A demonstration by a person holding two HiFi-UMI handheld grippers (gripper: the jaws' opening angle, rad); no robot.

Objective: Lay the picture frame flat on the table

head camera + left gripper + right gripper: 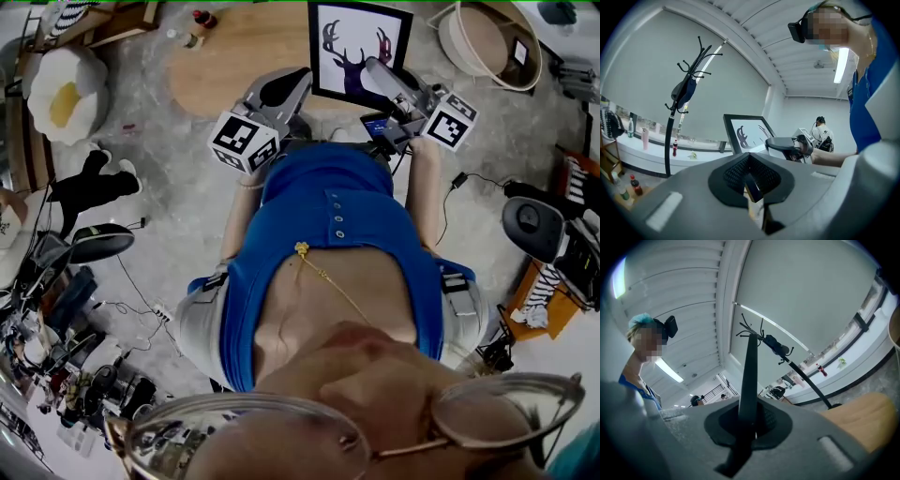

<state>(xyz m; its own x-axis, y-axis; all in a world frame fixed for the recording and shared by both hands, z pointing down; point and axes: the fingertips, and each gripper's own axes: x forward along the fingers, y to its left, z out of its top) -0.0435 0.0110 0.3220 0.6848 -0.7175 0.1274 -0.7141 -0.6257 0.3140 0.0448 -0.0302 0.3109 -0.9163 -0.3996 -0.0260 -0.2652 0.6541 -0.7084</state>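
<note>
Black-edged and showing a dark deer point(354, 64) on white, the frame point(328, 37) stands on a round wooden table point(216, 66) directly ahead of the person, its face turned towards them. It is more or less upright, with its long sides running up and down, though whether it leans back slightly cannot be told. The right gripper point(377, 67) is at the frame's lower right side. In the right gripper view its jaws are closed point(751, 420) on a thin black strip that rises straight up from between them, which appears to be the frame point(749, 376) seen edge-on. The left gripper point(298, 80) sits just beside the frame's lower left corner. In the left gripper view its jaws are pressed together point(751, 176) with only a dark sliver in the seam, and nothing there can be named. From that view the frame point(747, 133) stands just beyond the jaw tips, with the right gripper point(785, 144) at its far side. So the frame lies between the two grippers, the right one gripping it and the left one near but seemingly not on it. Laying it flat would probably mean tipping the top edge over about the bottom edge, with the right hand leading.
</note>
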